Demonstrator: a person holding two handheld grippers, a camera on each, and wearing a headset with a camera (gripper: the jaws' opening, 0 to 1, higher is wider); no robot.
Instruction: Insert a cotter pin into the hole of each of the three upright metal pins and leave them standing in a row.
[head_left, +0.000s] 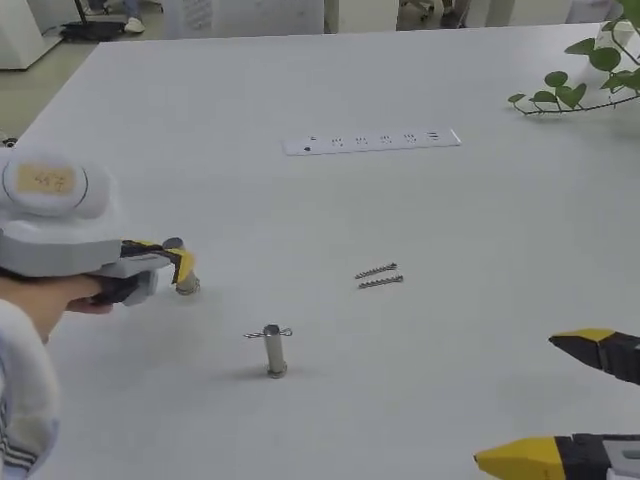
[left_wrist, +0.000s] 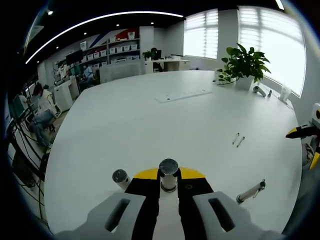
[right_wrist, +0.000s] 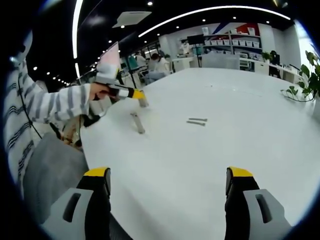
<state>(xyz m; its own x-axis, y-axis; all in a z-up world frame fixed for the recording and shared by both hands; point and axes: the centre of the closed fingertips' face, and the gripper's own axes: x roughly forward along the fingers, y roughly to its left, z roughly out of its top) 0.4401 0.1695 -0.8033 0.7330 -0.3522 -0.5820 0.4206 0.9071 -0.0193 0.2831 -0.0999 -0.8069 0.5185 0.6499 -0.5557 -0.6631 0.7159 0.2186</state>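
My left gripper (head_left: 182, 264) (left_wrist: 168, 181) is shut on an upright metal pin (head_left: 187, 285) (left_wrist: 168, 169) at the left of the white table. A second bare pin (head_left: 173, 243) (left_wrist: 120, 177) stands just beyond the jaws. Nearer the front, a third pin (head_left: 273, 351) (left_wrist: 249, 191) stands with a cotter pin through its hole. Two loose cotter pins (head_left: 378, 277) (left_wrist: 238, 139) (right_wrist: 196, 121) lie side by side mid-table. My right gripper (head_left: 515, 400) (right_wrist: 168, 175) hovers open and holds nothing at the front right, well apart from the pins. In the right gripper view the left gripper (right_wrist: 126, 92) sits far left.
A white power strip (head_left: 372, 141) (left_wrist: 183, 95) lies across the back of the table (head_left: 480, 230). A potted plant (head_left: 590, 80) (left_wrist: 242, 62) reaches in at the back right corner. A person's striped sleeve (right_wrist: 47, 107) is by the table's left edge.
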